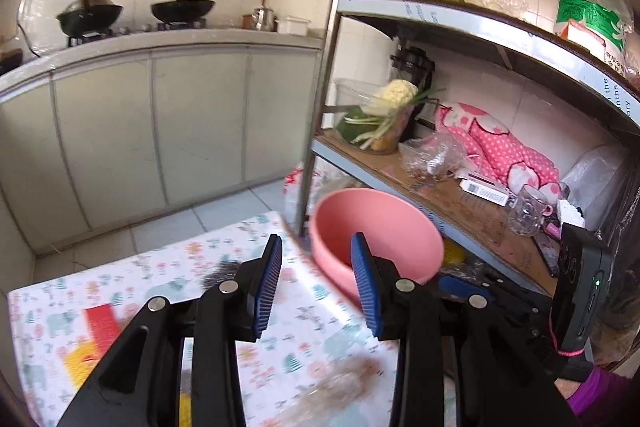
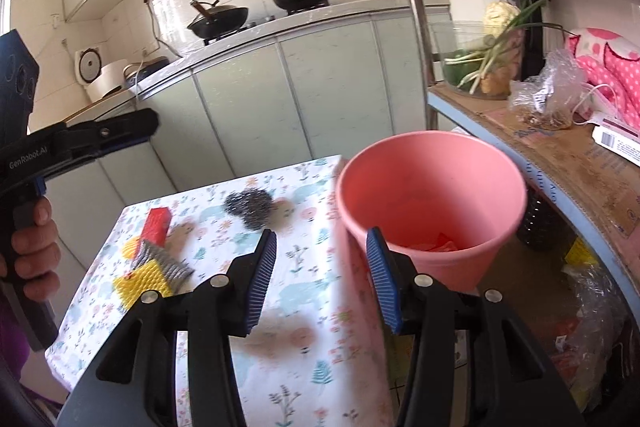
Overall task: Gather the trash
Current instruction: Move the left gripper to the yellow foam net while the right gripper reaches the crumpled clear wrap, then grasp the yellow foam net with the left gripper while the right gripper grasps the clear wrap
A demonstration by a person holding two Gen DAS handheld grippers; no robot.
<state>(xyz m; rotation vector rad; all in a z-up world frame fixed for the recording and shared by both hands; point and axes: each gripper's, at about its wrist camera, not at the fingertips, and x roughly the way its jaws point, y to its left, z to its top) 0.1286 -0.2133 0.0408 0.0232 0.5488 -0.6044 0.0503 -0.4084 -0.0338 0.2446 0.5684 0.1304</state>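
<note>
Counting from my right wrist view, I see one pink bucket (image 2: 432,195), one steel scourer (image 2: 249,207), one red box (image 2: 157,225), one yellow sponge (image 2: 140,281) with a grey mesh pad (image 2: 160,263) lying across it, all but the bucket resting on the floral table (image 2: 296,267). Two woks (image 2: 260,9) sit on the far counter.

The bucket stands just off the table's right edge, beside the shelf (image 2: 560,155), and holds some orange-red scrap (image 2: 438,246) at its bottom. My right gripper (image 2: 322,281) has its fingers spread wide with nothing between them; the right pad (image 2: 382,281) overlaps the bucket's near rim in the view, while the left pad (image 2: 260,281) hangs over the cloth. The scourer lies ahead and left of those fingers, the box and sponge further left.

On the left wrist view, my left gripper (image 1: 316,291) is likewise parted and empty, its right pad (image 1: 366,287) in front of the bucket (image 1: 376,231), whether touching I cannot tell. The scourer (image 1: 224,273) shows blurred beside the left pad (image 1: 266,287); the box (image 1: 102,325) and sponge (image 1: 80,359) lie low left. A brownish blur (image 1: 340,383) sits on the cloth below the fingers; I cannot make it out.
</note>
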